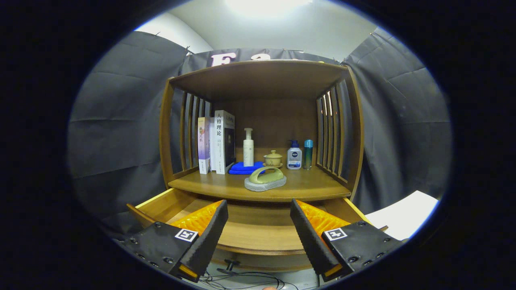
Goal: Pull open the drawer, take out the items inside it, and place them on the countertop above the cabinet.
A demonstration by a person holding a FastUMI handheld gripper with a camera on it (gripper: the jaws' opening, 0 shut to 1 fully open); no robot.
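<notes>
The wooden drawer (258, 233) stands pulled out below the cabinet's countertop (310, 187); the part of its floor that shows between my fingers is bare wood. My gripper (259, 219) hovers over the drawer's front, open, with nothing between its fingers. A green-handled scrubbing brush on a grey pad (265, 179) lies on the countertop near its front edge, just beyond the fingers. Behind it a folded blue cloth (244, 168) rests on the countertop. The drawer's knob (230, 264) shows below the drawer front.
At the back of the countertop stand books (217, 143), a white pump bottle (248, 148), a small yellow lidded pot (273, 158), a white-and-blue bottle (294, 155) and a teal bottle (308, 154). Slatted side walls and a roof shelf enclose it. A white surface (403, 213) lies right; cables below.
</notes>
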